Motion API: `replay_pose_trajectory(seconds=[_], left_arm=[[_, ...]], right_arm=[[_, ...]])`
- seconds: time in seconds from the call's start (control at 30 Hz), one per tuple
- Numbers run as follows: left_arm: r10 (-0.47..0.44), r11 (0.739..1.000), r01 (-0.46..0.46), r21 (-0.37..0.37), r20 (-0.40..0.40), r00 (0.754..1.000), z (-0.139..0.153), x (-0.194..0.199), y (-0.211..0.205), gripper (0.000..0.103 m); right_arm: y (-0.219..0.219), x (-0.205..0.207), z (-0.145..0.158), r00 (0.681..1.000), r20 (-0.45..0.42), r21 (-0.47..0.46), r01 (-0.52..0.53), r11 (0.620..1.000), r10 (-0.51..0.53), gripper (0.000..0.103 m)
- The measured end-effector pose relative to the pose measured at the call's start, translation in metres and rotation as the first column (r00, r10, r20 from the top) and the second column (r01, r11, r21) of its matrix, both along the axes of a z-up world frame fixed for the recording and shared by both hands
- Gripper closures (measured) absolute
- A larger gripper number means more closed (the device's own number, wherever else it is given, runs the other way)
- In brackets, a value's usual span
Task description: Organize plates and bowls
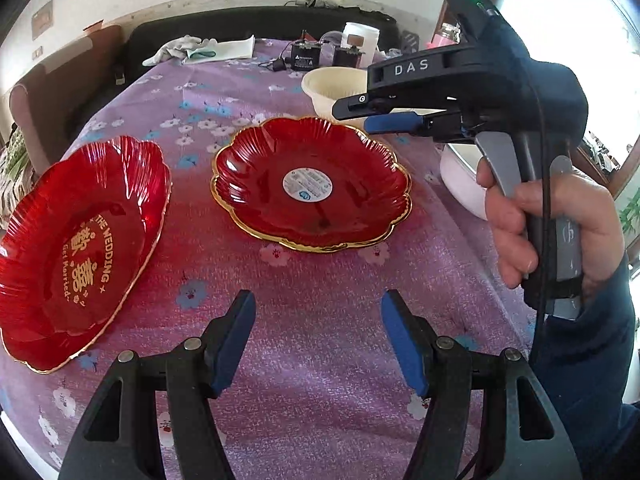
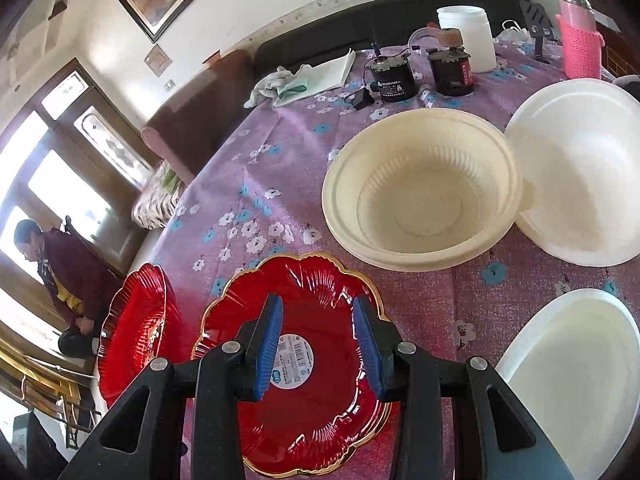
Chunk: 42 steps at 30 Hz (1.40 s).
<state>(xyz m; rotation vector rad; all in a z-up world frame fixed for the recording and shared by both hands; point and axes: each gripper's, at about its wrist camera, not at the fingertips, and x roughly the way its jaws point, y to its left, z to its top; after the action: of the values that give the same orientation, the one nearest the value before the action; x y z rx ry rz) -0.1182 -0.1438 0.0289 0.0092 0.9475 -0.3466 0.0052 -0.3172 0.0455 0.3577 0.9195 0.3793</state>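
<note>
Two red scalloped plates with gold rims lie on the purple flowered tablecloth. One plate carries a round sticker; the other bears gold wedding lettering and sits to its left. My left gripper is open over bare cloth in front of both plates, with nothing between its blue pads. A hand holds my right gripper open above the sticker plate's far side, and it grips nothing. Beyond that plate stands a cream ribbed bowl. Two white bowls sit at the right, one far and one near.
At the table's far end stand two dark motors, a white jar, a pink-sleeved bottle and white gloves on a folded cloth. A dark sofa lies behind. The table's left edge drops off, and a person is beyond it.
</note>
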Motion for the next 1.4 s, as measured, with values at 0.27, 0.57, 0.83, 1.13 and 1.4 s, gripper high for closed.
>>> replay_pose_trajectory(seconds=[0.27, 0.57, 0.83, 1.13, 1.4], left_arm=[[0.030, 0.999, -0.031, -0.037, -0.039, 0.999, -0.008, 0.008, 0.009, 0.038], [0.099, 0.991, -0.103, -0.090, -0.050, 0.994, -0.005, 0.028, 0.021, 0.038], [0.137, 0.986, -0.142, -0.091, -0.051, 0.989, -0.007, 0.052, 0.013, 0.038], [0.163, 0.982, -0.167, -0.084, -0.055, 0.985, -0.008, 0.084, 0.001, 0.031], [0.152, 0.985, -0.152, -0.085, -0.014, 0.988, -0.002, 0.099, -0.003, 0.031]], right_arm=[[0.000, 0.003, -0.005, 1.000, -0.024, -0.008, -0.009, 1.000, 0.009, 0.063], [0.000, 0.005, -0.010, 0.999, -0.049, -0.037, -0.001, 0.999, -0.001, 0.063], [-0.013, 0.004, -0.005, 0.995, -0.012, -0.108, 0.095, 0.990, -0.097, 0.062], [-0.009, 0.009, -0.015, 0.996, -0.051, -0.125, 0.068, 0.990, -0.075, 0.062], [-0.010, 0.009, -0.015, 0.995, -0.041, -0.167, 0.083, 0.982, -0.091, 0.061]])
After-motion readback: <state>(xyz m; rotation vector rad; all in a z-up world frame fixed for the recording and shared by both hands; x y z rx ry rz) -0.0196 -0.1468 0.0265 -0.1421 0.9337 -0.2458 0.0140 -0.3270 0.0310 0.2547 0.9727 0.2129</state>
